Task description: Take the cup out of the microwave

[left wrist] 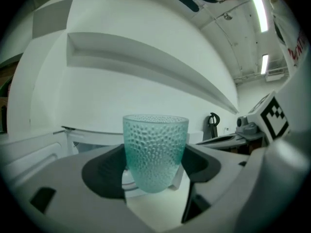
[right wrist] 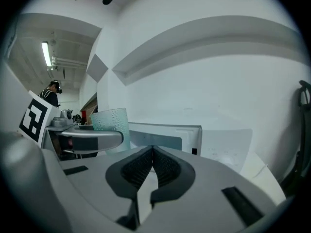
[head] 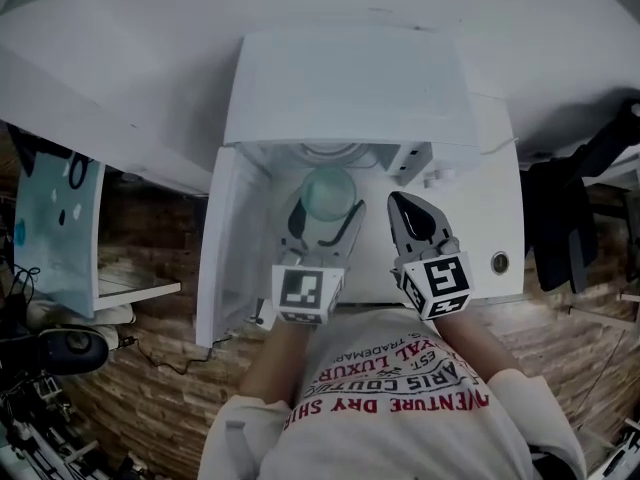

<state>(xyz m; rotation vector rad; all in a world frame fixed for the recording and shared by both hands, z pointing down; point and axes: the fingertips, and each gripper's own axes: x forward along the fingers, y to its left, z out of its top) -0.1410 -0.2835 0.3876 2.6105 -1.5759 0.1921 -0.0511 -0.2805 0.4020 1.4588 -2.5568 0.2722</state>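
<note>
The left tool (left wrist: pixel 154 168) clamps a teal dimpled cup (left wrist: pixel 155 147) upright between its dark pads (left wrist: pixel 104 174), with a white wall (left wrist: pixel 146 47) behind it. Ceiling lights (left wrist: pixel 259 11) shine upper right.

Cup (head: pixel 328 190) lower part hidden behind left tongs (head: pixel 327 216).

Translucent teal cup (left wrist: pixel 155 144) before the microwave (head: pixel 345 88), dimpled glossy wall, microwave casing white, smooth, faintly glossy, left gripper (left wrist: pixel 154 176) and right gripper (right wrist: pixel 151 155) before it, smooth matt grey plastic, right pads (right wrist: pixel 167 171) black, ribbed, matt.
</note>
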